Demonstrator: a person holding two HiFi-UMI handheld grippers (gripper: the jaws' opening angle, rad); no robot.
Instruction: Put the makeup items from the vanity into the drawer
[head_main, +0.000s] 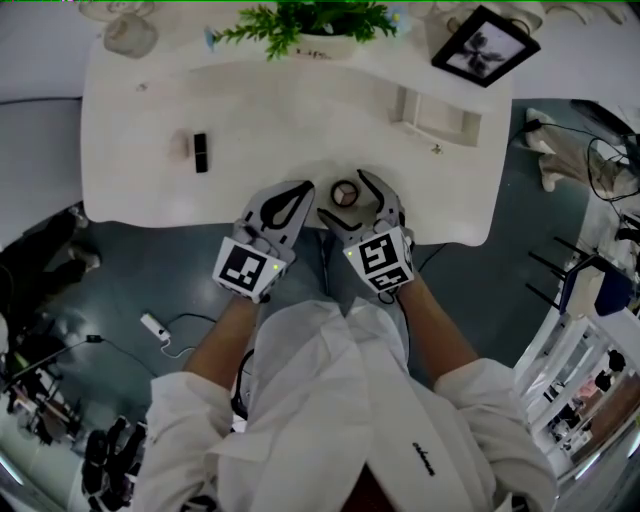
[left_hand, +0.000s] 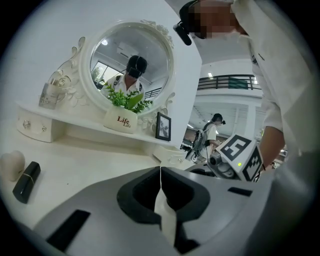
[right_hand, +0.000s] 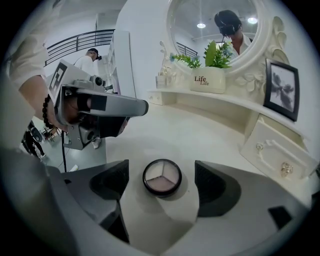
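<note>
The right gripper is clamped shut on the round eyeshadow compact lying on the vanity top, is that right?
Not clamped. The right gripper view shows the right gripper open, jaws apart either side of the eyeshadow compact, which lies untouched on the vanity top.

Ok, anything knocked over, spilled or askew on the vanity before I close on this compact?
Nothing stands out. The eyeshadow compact lies flat on the vanity top between the right gripper's open jaws, untouched. The black lipstick lies on its side at the left; the plant pot and picture frame stand upright. No spills.
</note>
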